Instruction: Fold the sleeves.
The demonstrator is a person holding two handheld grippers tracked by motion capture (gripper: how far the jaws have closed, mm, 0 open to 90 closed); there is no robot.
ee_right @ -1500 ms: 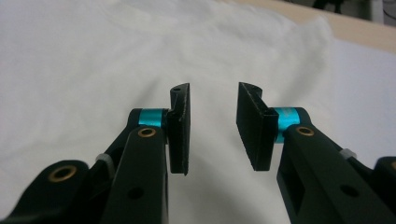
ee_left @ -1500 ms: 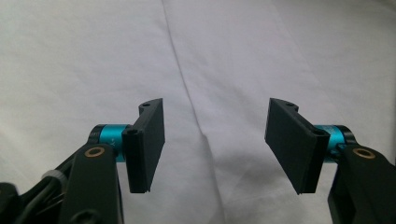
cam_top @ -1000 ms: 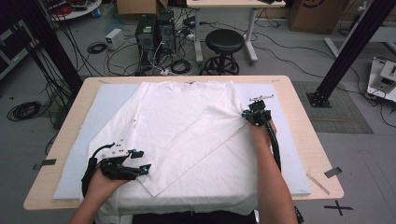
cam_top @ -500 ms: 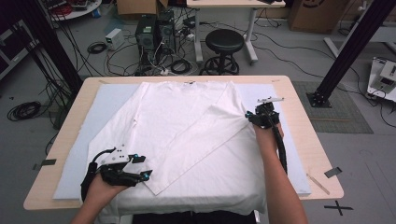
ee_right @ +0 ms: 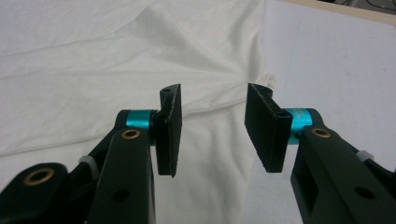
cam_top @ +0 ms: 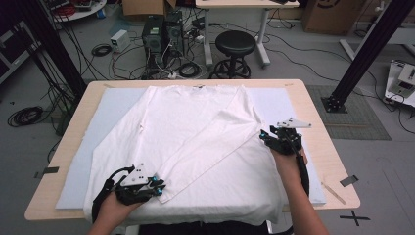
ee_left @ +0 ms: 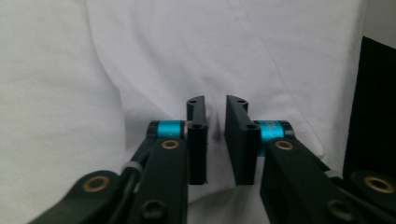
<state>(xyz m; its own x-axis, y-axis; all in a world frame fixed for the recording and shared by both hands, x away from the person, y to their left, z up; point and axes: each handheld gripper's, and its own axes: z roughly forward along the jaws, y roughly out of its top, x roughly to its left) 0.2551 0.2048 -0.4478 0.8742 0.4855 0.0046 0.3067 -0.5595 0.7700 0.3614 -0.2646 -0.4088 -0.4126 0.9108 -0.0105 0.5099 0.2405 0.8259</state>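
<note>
A white long-sleeved shirt [cam_top: 191, 117] lies flat on a pale blue mat [cam_top: 110, 105]. One sleeve [cam_top: 215, 144] is folded slantwise across its body, and the cuff ends at the near left. My left gripper [cam_top: 157, 186] sits at that cuff. Its jaws have just been closing, and in the left gripper view the left gripper [ee_left: 215, 100] pinches a ridge of white cloth [ee_left: 154, 56]. My right gripper [cam_top: 266, 138] hovers at the shirt's right edge beside the sleeve fold. Its jaws have just been opening. The right gripper [ee_right: 212, 93] stands open above the cloth [ee_right: 93, 60], holding nothing.
The mat covers most of a wooden table [cam_top: 315, 112]. The shirt's hem hangs over the near edge. On the floor behind stand a black stool [cam_top: 236, 46], computer cases [cam_top: 159, 34] and loose cables. A black frame post [cam_top: 364, 54] rises at the right.
My right gripper has let go of the sleeve fold and drawn back to the right and nearer the person, jaws now apart. My left gripper edged towards the cuff and closed.
</note>
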